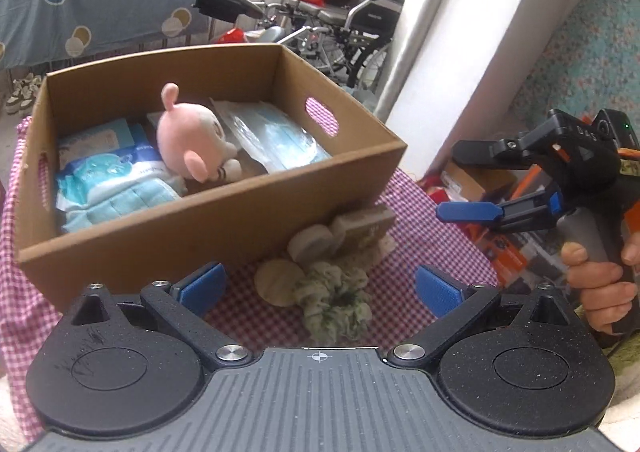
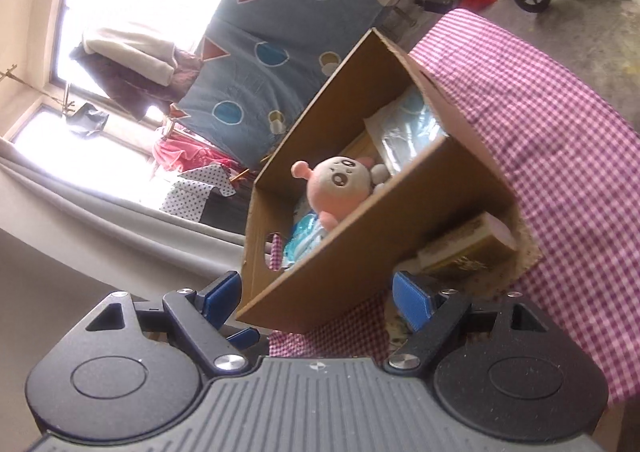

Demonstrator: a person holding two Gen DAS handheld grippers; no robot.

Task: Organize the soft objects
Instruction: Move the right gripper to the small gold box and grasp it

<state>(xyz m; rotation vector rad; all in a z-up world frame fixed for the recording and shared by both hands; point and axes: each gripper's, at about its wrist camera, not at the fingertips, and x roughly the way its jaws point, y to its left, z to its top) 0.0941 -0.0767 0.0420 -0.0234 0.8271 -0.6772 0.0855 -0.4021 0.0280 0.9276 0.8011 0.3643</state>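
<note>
Cardboard box (image 1: pixel 208 207), brown and open-topped, sits just ahead of my left claw (image 1: pixel 318 290), whose blue pads stand wide apart, gripping nothing. Inside lies a pink plush toy (image 1: pixel 196 143) between pale blue packets of soft goods (image 1: pixel 116 179). Only my left view shows the beige-and-green crumpled soft pieces (image 1: pixel 328 284) on the pink checked cloth (image 1: pixel 420 219) directly between its fingers and the box, and my right claw (image 1: pixel 468 179) off to the side, spread open and empty. My right view alone shows the plush toy's face (image 2: pixel 340 175) and a tan rectangular block (image 2: pixel 468 248) ahead of its right finger.
</note>
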